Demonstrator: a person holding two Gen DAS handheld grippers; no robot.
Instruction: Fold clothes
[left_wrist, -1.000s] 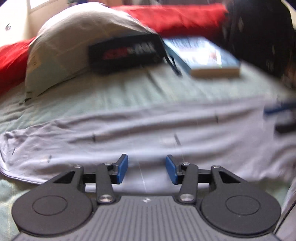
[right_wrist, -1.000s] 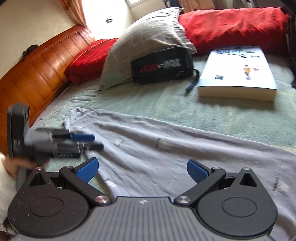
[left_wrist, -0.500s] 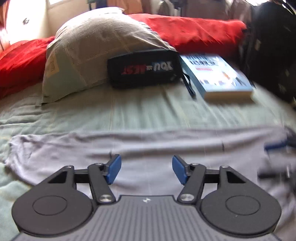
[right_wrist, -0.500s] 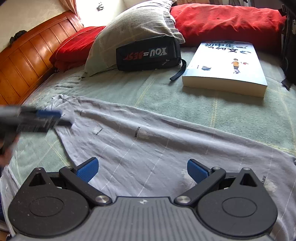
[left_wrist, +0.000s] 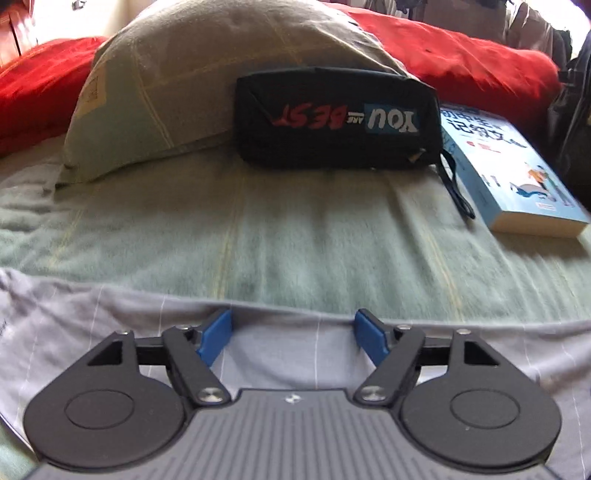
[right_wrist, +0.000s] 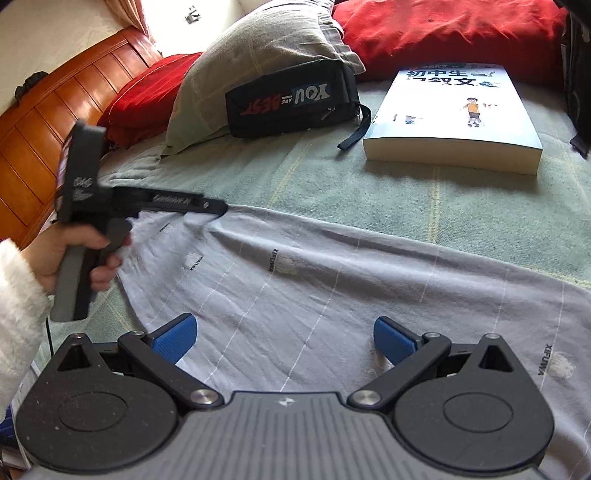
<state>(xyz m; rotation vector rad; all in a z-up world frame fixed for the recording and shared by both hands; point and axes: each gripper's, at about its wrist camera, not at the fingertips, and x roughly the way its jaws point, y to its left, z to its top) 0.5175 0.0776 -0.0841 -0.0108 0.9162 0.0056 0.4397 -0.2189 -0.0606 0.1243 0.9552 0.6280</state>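
Garment (right_wrist: 332, 280): pale grey, thin white lines, spread flat on green bedsheet (right_wrist: 424, 199). Left gripper (left_wrist: 291, 332): jaws opening, blue pads apart, garment's far edge lying between and below them, nothing pinched. Right gripper (right_wrist: 282, 338): pads wide apart above the cloth, nothing between them. Ahead of the left fingers: black pouch (left_wrist: 332, 118) against a grey pillow (left_wrist: 177, 74); book (left_wrist: 517, 173) ahead to the right of them
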